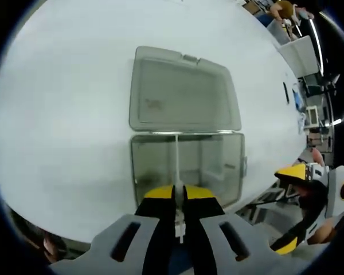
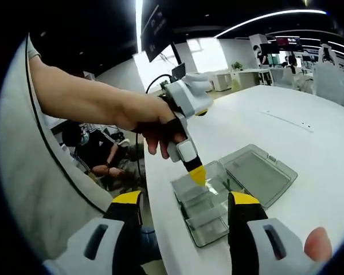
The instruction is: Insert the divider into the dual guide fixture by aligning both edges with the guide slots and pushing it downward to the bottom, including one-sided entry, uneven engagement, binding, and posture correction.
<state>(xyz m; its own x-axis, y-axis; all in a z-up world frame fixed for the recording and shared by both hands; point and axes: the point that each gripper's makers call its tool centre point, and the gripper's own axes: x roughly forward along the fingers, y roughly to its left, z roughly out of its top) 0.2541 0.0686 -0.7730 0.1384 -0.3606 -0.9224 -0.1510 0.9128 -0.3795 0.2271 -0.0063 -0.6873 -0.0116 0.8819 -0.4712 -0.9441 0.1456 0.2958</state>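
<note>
Divider (image 1: 176, 172), a thin clear sheet seen edge-on in the left gripper view, stands upright in the middle of the clear box (image 1: 186, 166), its lower part pinched in the closed yellow-tipped jaws of the left gripper (image 1: 179, 195). It looks partly down between the box walls, though I cannot tell whether both edges sit in their slots or how far off the bottom it is. To finish this step well, I judge the sheet should be kept plumb, with both edges checked before pressing; if one side drags, ease back, level it, then push straight down with even force, not twisting. The box lid (image 1: 183, 91) lies open flat beyond the box, hinged to it. To the right, in the right gripper view, the right gripper (image 2: 186, 209) hangs near the box with its jaws spread wide and nothing between them; it could steady the box should the sheet bind. A person's hand (image 2: 152, 123) holds the left gripper over the box there. Everything rests on a plain white table (image 1: 63, 114), smooth and bare around the box, in a bright open office with ceiling light strips, desks and a seated person beyond the table edge.
</note>
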